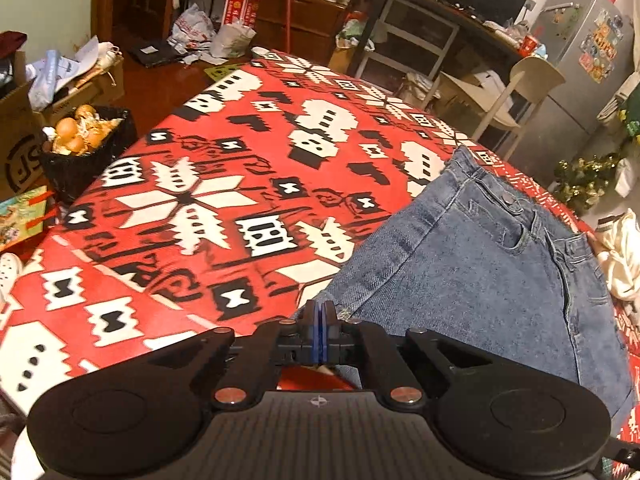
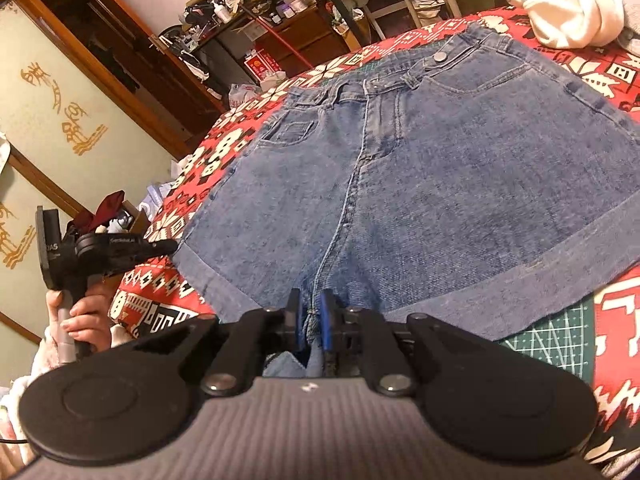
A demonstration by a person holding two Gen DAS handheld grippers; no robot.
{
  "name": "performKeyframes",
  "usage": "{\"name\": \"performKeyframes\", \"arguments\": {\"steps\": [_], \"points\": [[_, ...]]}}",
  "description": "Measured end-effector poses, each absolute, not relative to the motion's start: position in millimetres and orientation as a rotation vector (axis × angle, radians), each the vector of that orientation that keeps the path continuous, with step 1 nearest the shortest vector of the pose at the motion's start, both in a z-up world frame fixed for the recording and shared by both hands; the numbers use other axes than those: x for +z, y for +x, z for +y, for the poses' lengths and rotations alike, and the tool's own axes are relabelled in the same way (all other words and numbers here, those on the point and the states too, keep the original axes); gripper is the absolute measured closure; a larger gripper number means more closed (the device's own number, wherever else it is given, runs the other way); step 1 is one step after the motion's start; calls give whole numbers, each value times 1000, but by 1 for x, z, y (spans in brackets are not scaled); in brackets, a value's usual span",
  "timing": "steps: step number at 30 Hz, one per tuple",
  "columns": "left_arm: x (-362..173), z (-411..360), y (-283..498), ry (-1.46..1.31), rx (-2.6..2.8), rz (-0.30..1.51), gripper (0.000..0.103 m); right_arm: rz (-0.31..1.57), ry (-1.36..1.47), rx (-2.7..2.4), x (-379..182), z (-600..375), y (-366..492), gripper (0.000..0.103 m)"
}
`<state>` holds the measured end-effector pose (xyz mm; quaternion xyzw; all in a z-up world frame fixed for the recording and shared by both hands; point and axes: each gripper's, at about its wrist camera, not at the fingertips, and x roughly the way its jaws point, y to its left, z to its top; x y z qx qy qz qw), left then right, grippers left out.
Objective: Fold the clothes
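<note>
Blue denim shorts lie flat, front side up, on the red patterned tablecloth, waistband away from me. My right gripper is shut on the crotch seam at the near edge, and denim shows between its blue pads. In the left wrist view the shorts fill the right side. My left gripper is shut right at their left hem corner, pads pressed together with no cloth seen between them. The right wrist view shows the left gripper with its tip touching that cuffed corner, held by a hand.
A white garment is bunched on the table beyond the waistband. A green cutting mat peeks out under the cloth at the near right. A black basket of onions, boxes and a pale chair surround the table.
</note>
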<state>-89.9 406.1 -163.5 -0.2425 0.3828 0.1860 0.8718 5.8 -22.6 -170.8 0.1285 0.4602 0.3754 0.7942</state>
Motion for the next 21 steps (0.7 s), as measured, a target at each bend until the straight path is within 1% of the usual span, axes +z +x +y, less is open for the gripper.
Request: {"name": "performKeyframes", "arguments": {"steps": [1,2,3,4,5,6,8,10,11,12,14,15,16,18,21], "points": [[-161,405,-90,-499,383,796,96,980,271,801,-168,-25,6,86],[-155,400,-90,-477,370,791,91,971,265,795,-165,-27,6,80],[-148,394,-90,-456,356,786,86,960,258,790,-162,-29,7,77],[-142,389,-91,-435,343,781,73,949,248,785,-159,-32,8,77],[-137,382,-88,-414,330,778,59,939,233,780,-155,-35,10,74],[-132,375,-85,-394,316,775,55,929,214,775,-151,-37,12,68],[-122,360,-79,-353,289,770,45,903,153,767,-141,-38,19,61],[-112,346,-73,-312,262,764,40,874,94,764,-131,-38,28,52],[-110,339,-67,-299,245,763,37,859,72,760,-126,-38,34,42],[-108,333,-60,-287,229,762,35,844,59,753,-123,-38,39,27],[-108,321,-44,-267,222,783,24,810,33,728,-116,-36,53,10],[-110,316,-35,-253,219,786,20,801,21,723,-115,-33,61,8],[-112,311,-25,-238,216,790,13,797,11,723,-114,-30,71,8],[-115,299,-4,-201,220,785,12,801,6,718,-115,-24,92,1],[-120,287,29,-149,238,774,12,811,-28,689,-118,-10,126,1]]}}
